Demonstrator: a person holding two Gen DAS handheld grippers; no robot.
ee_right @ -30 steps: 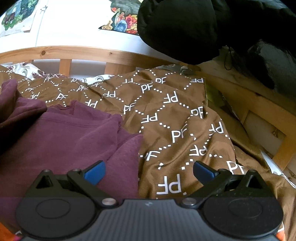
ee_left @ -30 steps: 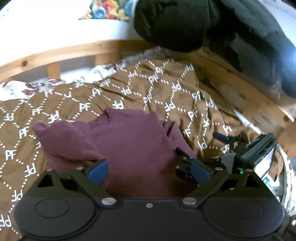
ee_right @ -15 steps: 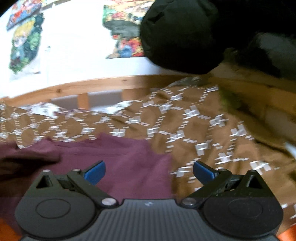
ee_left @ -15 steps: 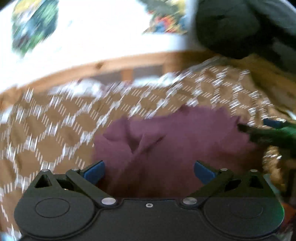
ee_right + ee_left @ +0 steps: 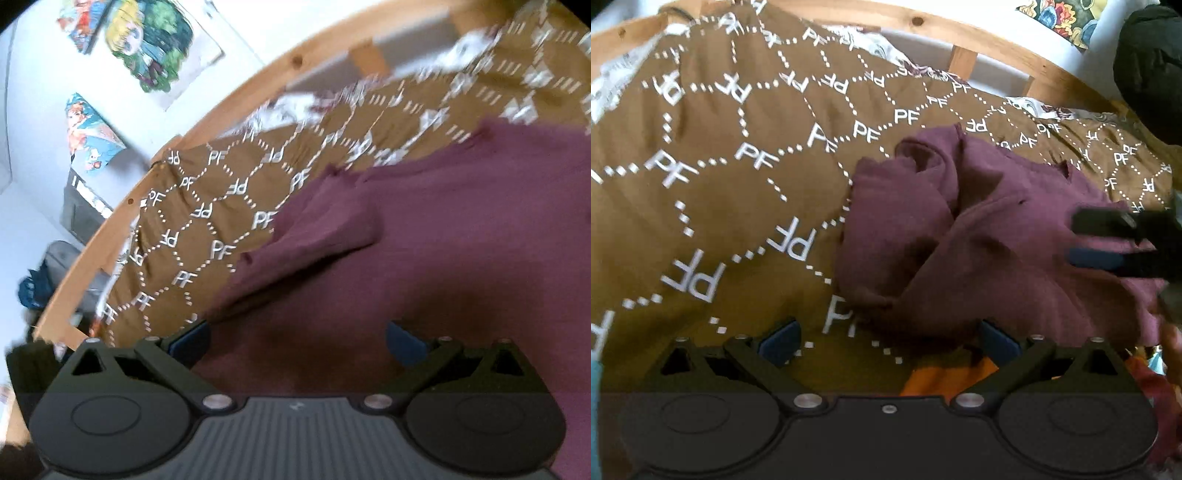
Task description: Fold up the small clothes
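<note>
Maroon garment point(image 5: 997, 236) crumpled on the brown bedspread point(image 5: 738, 184).
Left gripper point(image 5: 888, 341) and right gripper point(image 5: 297, 341): jaws spread wide, gripping nothing.

A garment point(image 5: 990, 236) lies crumpled on the bedspread point(image 5: 738, 184) ahead of my left gripper point(image 5: 888, 341). My right gripper point(image 5: 1108, 240) is over its right side. A wooden rail point(image 5: 964, 26) runs behind the bedspread.

A curved pale wooden bed rail point(image 5: 207, 122) with short upright slats borders a brown bedspread printed with white dotted hexagons and "PF" letters point(image 5: 720, 155). Behind it, a white wall point(image 5: 33, 122) carries colourful cartoon posters point(image 5: 155, 48). Daylight brightens the wall.
</note>
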